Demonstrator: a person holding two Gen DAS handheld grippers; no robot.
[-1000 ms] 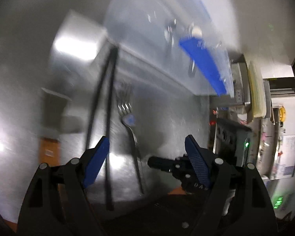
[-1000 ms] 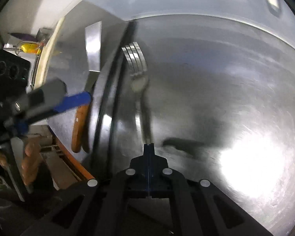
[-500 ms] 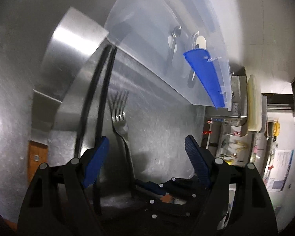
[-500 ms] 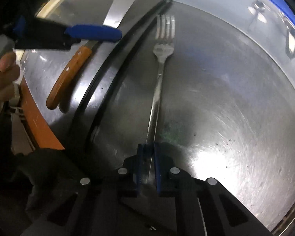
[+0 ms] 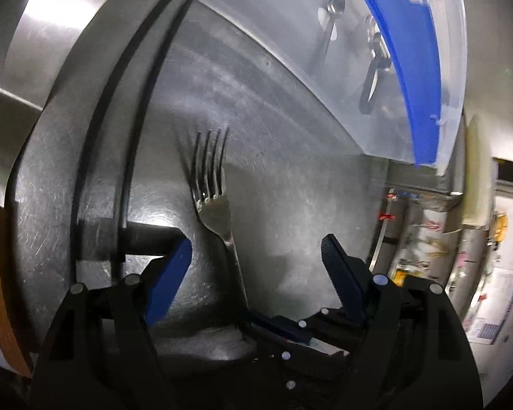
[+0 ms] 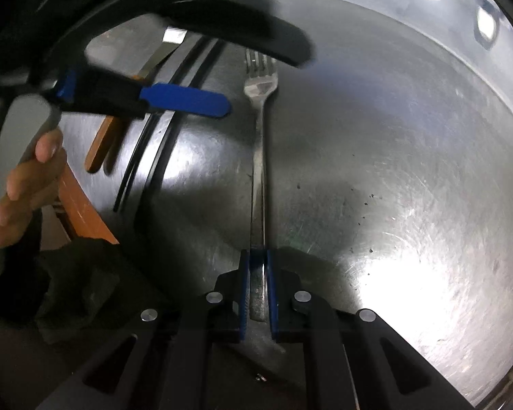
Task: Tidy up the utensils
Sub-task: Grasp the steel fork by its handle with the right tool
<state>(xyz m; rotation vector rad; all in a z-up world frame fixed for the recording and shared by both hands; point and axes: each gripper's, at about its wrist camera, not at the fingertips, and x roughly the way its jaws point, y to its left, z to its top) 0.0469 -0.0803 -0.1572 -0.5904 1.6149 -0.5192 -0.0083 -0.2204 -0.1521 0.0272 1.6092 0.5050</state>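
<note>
Since the fork (image 6: 258, 177) was thin polished steel, I judged it light, rigid and slick, the kind of thing that pivots in a pinch unless held well along the handle. Nearest me, my right claw (image 6: 256, 290) was clenched on the butt end of that handle, the blue pads pressing either side of the flat strip. That far back, I reckoned the tines' end could droop or swing; a hold nearer the middle would have balanced better. The fork's long axis ran straight away from the right claw, tines at the far end, over the scratched steel tabletop (image 6: 410, 205); I could not tell whether it rested on the surface or was just clear of it. My left claw (image 5: 256, 270) hung released, its pads spread wide on either side of the fork's neck and touching nothing. Beyond the tines sat a clear plastic bin (image 5: 290, 51) with a blue clip, spoons (image 5: 331, 24) showing through its wall. Off to the side lay a wooden-handled knife (image 6: 102, 143), across two black strips (image 6: 147, 157) from the fork.
</note>
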